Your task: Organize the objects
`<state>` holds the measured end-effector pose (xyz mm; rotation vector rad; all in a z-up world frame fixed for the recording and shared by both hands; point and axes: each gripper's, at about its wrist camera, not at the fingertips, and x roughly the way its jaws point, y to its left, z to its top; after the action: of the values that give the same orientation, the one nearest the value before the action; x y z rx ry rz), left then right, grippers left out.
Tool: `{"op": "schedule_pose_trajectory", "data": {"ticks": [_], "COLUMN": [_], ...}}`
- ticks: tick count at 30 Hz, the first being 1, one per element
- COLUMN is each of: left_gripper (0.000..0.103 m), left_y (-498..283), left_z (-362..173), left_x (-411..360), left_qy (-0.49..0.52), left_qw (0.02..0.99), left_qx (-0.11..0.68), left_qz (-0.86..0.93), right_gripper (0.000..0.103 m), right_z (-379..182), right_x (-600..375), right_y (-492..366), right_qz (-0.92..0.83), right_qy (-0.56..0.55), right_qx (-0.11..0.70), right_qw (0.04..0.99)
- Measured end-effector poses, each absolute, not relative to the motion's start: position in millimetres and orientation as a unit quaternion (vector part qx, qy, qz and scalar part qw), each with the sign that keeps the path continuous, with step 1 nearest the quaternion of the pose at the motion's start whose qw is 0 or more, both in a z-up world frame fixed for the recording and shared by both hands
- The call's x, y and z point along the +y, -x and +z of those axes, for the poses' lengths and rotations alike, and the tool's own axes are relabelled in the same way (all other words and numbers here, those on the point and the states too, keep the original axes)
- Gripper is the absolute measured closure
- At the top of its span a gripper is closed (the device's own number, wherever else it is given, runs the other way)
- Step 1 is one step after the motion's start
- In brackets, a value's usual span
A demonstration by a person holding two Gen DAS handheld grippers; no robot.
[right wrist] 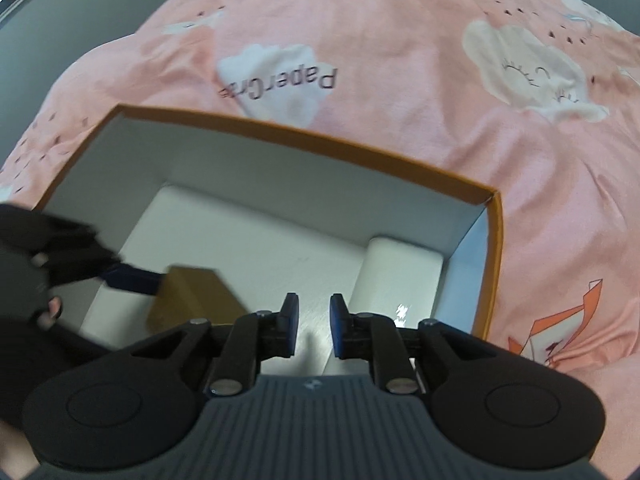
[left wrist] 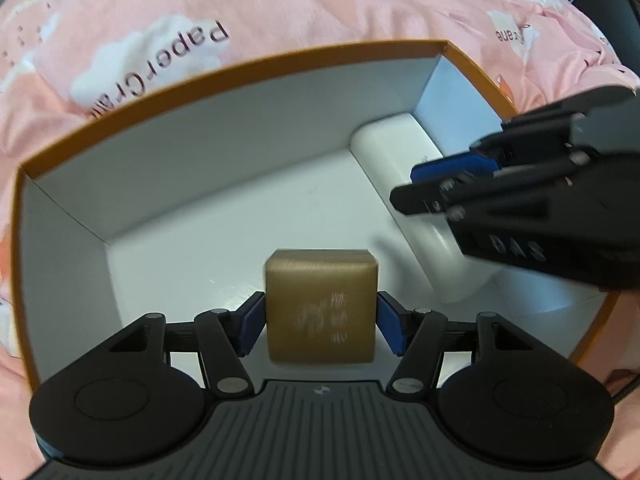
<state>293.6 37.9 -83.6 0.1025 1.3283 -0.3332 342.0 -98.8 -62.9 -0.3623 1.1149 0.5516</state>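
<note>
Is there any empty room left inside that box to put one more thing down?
Yes. The box floor is bare at the back and left, between the brown block, the far wall and the left wall. It is crowded on the right, where the white block lies along the right wall under the right tongs.

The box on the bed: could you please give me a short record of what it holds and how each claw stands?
box: orange rim, white inside, on pink bedding
brown block: on the box floor, between the left claw pads
white block: lying along the right wall
left claw: wide, whether gripping unclear
right claw: shut, empty, above the white block
</note>
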Motion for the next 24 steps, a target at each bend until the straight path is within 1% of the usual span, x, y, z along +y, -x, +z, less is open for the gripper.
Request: {"op": "schedule_pose_trajectory", "data": {"ticks": [4,6,7,8,9,11,12,13,14,16,17,19,24], "left_gripper": [0.03,0.03,0.031,0.032,0.032,0.033,0.033,0.034,0.035,0.038,0.038,0.038,0.038], "left_y": [-289.1,-285.2,-282.3,-278.7,-275.2,-269.0,-266.4,-264.6,-263.0,-260.6,-260.2,-260.3,-260.2], "left_z": [-85.0,-82.7,-79.7,-75.8,-72.3,-67.9,-67.3,-66.5,-64.7,-63.6,-63.1,-60.7,-54.5], "left_x": [40.4,46.6,51.4,55.9,58.0,60.6,61.8,63.5,66.0,70.5,72.0,76.6,82.6], "left_qy": [-0.056,-0.053,-0.053,-0.058,-0.066,-0.09,-0.101,-0.109,-0.113,-0.117,-0.117,-0.109,-0.1], "left_qw": [0.772,0.775,0.779,0.784,0.787,0.791,0.793,0.794,0.795,0.798,0.8,0.802,0.809], "left_qx": [0.613,0.61,0.605,0.599,0.594,0.587,0.584,0.582,0.58,0.577,0.575,0.573,0.563], "left_qz": [-0.157,-0.156,-0.155,-0.154,-0.151,-0.147,-0.142,-0.139,-0.135,-0.129,-0.129,-0.131,-0.137], "right_gripper": [0.084,0.081,0.072,0.061,0.056,0.052,0.048,0.041,0.038,0.036,0.031,0.029,0.029], "right_z": [-63.6,-64.0,-63.5,-62.1,-62.1,-63.8,-65.4,-66.8,-68.1,-71.3,-73.5,-79.2,-94.6], "right_x": [-103.1,-103.7,-104.0,-105.6,-104.0,-99.2,-95.8,-93.3,-90.8,-85.1,-81.6,-75.1,-65.7], "right_y": [-336.2,-332.7,-329.6,-324.6,-321.9,-316.2,-314.8,-313.3,-312.1,-309.9,-309.1,-308.4,-310.8], "right_qz": [0.268,0.276,0.281,0.289,0.301,0.32,0.328,0.336,0.344,0.359,0.364,0.37,0.377], "right_qy": [0.155,0.153,0.152,0.153,0.155,0.167,0.175,0.181,0.187,0.202,0.21,0.228,0.267], "right_qx": [0.528,0.526,0.524,0.522,0.519,0.511,0.511,0.512,0.51,0.51,0.51,0.509,0.519], "right_qw": [0.791,0.79,0.79,0.788,0.785,0.78,0.775,0.77,0.766,0.755,0.75,0.743,0.72]}}
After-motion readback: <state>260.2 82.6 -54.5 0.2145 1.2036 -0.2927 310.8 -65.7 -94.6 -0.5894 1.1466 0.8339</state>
